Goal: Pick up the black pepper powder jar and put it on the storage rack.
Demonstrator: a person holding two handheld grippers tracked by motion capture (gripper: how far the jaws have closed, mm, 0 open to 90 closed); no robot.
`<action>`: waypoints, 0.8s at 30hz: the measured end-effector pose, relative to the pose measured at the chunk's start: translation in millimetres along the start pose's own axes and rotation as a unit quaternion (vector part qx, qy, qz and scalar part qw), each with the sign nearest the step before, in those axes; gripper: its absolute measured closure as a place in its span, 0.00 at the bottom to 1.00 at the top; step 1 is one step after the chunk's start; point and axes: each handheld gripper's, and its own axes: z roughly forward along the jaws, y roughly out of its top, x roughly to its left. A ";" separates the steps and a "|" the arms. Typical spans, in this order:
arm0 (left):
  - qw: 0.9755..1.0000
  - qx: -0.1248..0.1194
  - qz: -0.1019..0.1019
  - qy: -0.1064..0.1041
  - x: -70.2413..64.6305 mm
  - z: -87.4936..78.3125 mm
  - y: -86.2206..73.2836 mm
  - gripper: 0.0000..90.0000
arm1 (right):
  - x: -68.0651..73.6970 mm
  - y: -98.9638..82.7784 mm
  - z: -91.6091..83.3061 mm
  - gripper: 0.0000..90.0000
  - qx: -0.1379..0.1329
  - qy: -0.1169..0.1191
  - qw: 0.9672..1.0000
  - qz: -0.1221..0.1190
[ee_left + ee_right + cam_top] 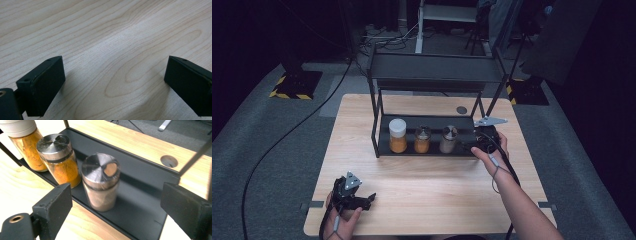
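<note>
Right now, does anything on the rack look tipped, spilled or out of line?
Nothing stands out. The three spice jars stand upright in a row on the rack's lower shelf: white-lidded jar, middle jar, brown jar. No spill shows. The right gripper is open beside them.

Three jars (422, 139) in a row on rack's lower shelf (462, 148), rack standing on table (422, 185), right tongs (473, 146) beside rightmost jar (448, 139)

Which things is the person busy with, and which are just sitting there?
Busy with: right tool, open; brown spice jar; black rack.
Just there: two orange spice jars; left tool, open over the table.
</note>
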 end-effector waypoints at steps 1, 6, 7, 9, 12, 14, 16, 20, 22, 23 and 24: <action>1.000 0.000 0.000 0.000 0.0 0.0 0.1 0.04 | -1.3 -3.1 -3.1 0.12 -0.003 0.000 1.000 0.002; 1.000 0.000 0.000 0.000 0.0 0.0 0.1 0.04 | -5.3 -18.2 -17.6 0.12 -0.013 -0.005 1.000 0.009; 1.000 0.000 0.000 0.000 0.0 0.0 0.0 0.04 | -5.5 -21.3 -20.6 0.12 -0.014 -0.007 1.000 0.009; 1.000 0.000 0.000 0.000 0.0 0.0 0.1 0.04 | -7.4 -28.4 -27.1 0.12 -0.017 -0.009 1.000 0.011; 1.000 0.000 0.000 0.000 0.0 0.0 0.0 0.04 | -9.6 -36.8 -34.3 0.12 -0.019 -0.013 1.000 0.012; 1.000 0.000 0.000 0.000 0.0 0.0 0.0 0.04 | -11.3 -42.7 -38.7 0.12 -0.020 -0.015 1.000 0.013; 1.000 0.000 0.000 0.000 0.1 0.0 0.0 0.04 | -12.9 -49.2 -42.5 0.12 -0.023 -0.016 1.000 0.014; 1.000 0.000 0.000 0.000 0.0 0.0 -0.1 0.04 | -14.6 -62.6 -48.9 0.12 -0.033 -0.016 0.999 0.010; 1.000 0.000 0.000 0.000 0.0 0.0 0.0 0.04 | -14.5 -68.5 -50.6 0.12 -0.034 -0.017 0.999 0.008; 1.000 0.000 0.000 0.000 0.0 0.0 -0.1 0.04 | -14.6 -70.9 -51.0 0.12 -0.035 -0.018 0.999 0.007; 1.000 0.000 0.000 0.000 0.0 0.0 0.0 0.04 | -14.2 -74.0 -51.6 0.12 -0.036 -0.019 0.999 0.007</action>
